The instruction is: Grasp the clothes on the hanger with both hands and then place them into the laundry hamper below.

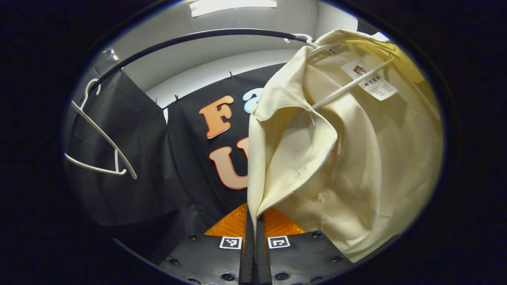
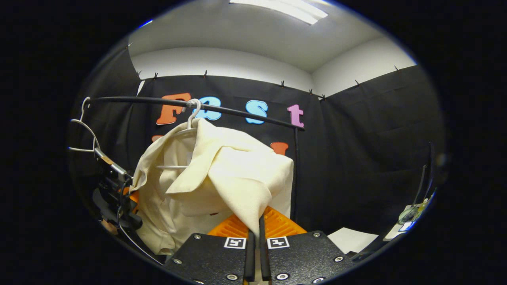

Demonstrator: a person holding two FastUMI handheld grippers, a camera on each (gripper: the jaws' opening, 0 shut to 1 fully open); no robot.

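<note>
Left gripper (image 1: 255, 221) fingers closed on the front edge of the cream shirt (image 1: 356, 158), which hangs on a white hanger (image 1: 348, 85) from the black rail (image 1: 190, 37); sewn neck label visible, bare wire-shaped hanger (image 1: 99, 138) beside. Right gripper view: right gripper (image 2: 257, 233) fingers pinch the shirt's opposite pointed corner, woven cloth draping in soft folds, left gripper farther off at the shirt's far side.

We see a white sewn-in tag (image 1: 369, 80) inside the neck of the cream garment (image 1: 356, 166) in the left gripper view; it carries a small red-brown emblem and lines of dark print too small to read. Square black-and-white coded markers (image 1: 230, 242) sit on the gripper bodies in both views, patterns rather than letters. We can make out no other legible text.
</note>
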